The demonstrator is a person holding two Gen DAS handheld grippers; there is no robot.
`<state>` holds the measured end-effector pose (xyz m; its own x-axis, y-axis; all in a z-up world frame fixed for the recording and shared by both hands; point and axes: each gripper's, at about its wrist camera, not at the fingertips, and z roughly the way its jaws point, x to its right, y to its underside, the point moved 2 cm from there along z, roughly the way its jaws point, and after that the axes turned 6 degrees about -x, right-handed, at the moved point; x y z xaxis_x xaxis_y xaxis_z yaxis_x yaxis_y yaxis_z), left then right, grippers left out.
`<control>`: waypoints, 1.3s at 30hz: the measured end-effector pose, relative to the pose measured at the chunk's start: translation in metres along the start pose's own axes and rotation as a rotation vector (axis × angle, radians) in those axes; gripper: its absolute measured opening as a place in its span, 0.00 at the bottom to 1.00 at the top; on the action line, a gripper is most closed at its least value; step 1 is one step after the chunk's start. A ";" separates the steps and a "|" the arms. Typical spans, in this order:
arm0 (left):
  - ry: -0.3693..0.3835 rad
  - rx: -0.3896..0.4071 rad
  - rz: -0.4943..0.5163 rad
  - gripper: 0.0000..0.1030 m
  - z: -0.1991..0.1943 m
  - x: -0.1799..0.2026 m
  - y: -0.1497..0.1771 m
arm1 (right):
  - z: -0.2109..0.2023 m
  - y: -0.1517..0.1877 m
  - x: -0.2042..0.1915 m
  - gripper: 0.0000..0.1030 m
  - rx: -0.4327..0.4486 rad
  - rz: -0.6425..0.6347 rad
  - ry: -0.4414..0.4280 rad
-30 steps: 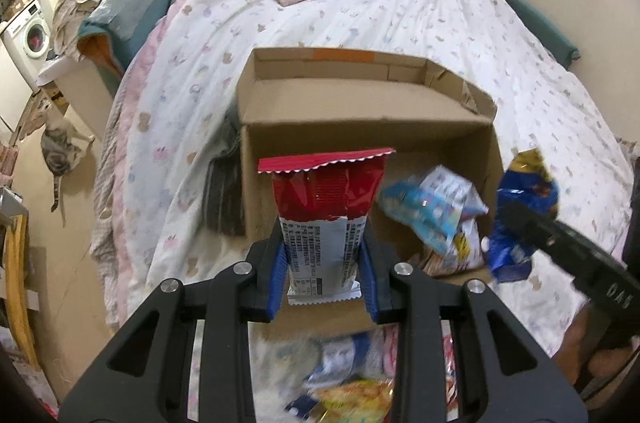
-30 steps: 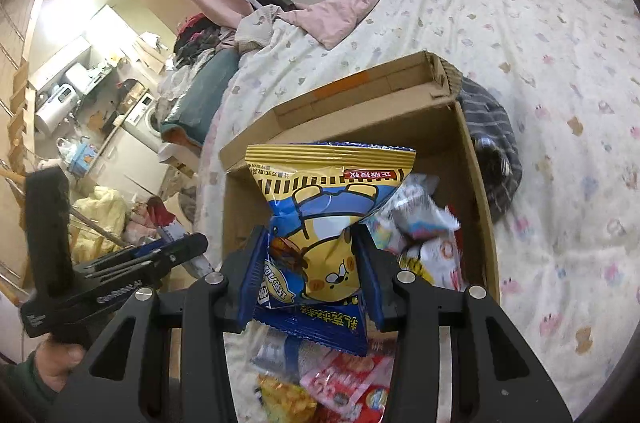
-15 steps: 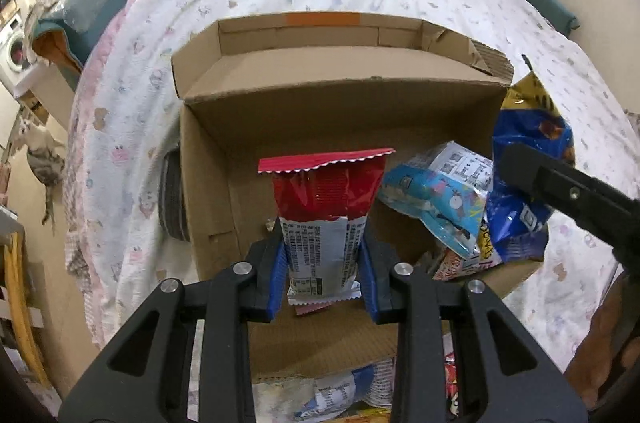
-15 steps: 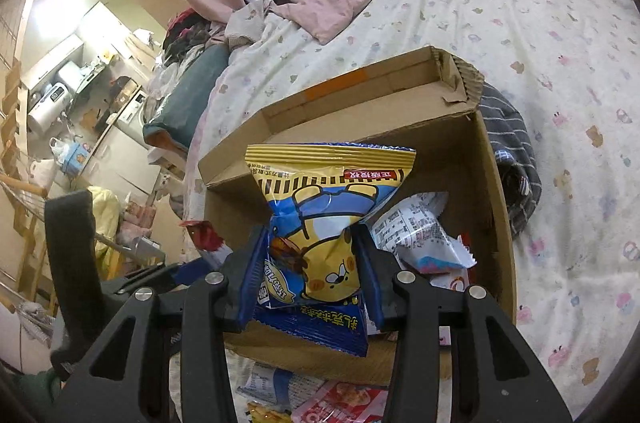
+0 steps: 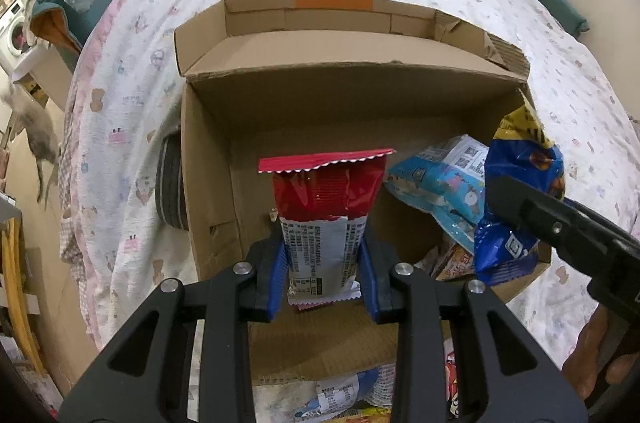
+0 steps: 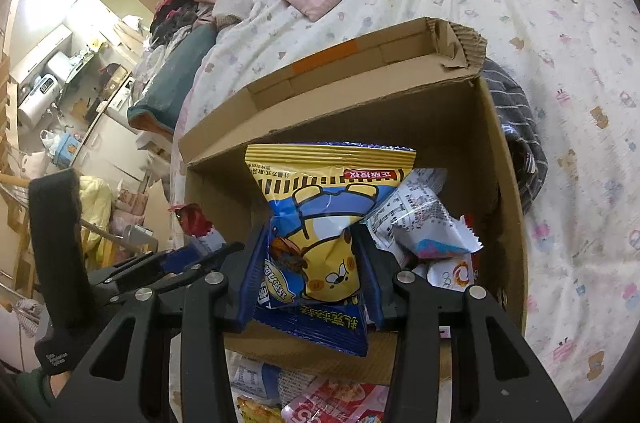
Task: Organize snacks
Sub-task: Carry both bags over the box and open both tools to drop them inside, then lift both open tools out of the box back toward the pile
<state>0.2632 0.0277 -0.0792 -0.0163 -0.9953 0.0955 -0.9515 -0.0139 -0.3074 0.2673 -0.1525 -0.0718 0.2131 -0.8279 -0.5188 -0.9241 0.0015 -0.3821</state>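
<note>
Box [image 5: 280, 111]: open cardboard, on bed, 1 landmark.
L gripper [image 5: 322, 267]: clamped on red packet [image 5: 328, 191], over box's empty left half.
R gripper [image 6: 310, 271]: clamped on yellow-blue bag [image 6: 320, 207], over box's right-side snack pile [image 6: 432, 235].
Tip: lower both past rim, release low, keep apart.

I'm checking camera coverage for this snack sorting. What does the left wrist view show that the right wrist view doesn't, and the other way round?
Only the left wrist view shows the white printed back of the red snack packet clamped in the left gripper, and the bare left part of the box floor.

Only the right wrist view shows the bear print on the yellow and blue bag held in the right gripper, and a striped grey cloth beside the box.

Both show the open cardboard box on the bed, snacks piled at its right side, and the other gripper at the frame edge.
</note>
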 end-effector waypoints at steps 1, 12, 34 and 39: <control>-0.001 0.002 0.000 0.27 0.000 0.000 0.000 | 0.001 0.000 0.000 0.44 -0.004 -0.002 0.001; -0.044 0.046 0.037 0.27 -0.011 0.005 -0.002 | 0.002 0.001 -0.002 0.44 -0.003 -0.012 0.008; -0.061 0.089 0.049 0.64 -0.026 0.004 -0.005 | -0.003 -0.002 0.003 0.50 0.018 0.028 0.007; -0.055 0.081 0.042 0.64 -0.025 0.002 -0.006 | -0.008 -0.004 0.008 0.70 0.039 0.057 -0.007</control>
<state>0.2608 0.0280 -0.0534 -0.0361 -0.9989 0.0294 -0.9222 0.0220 -0.3861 0.2701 -0.1635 -0.0686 0.1626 -0.8216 -0.5463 -0.9218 0.0711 -0.3812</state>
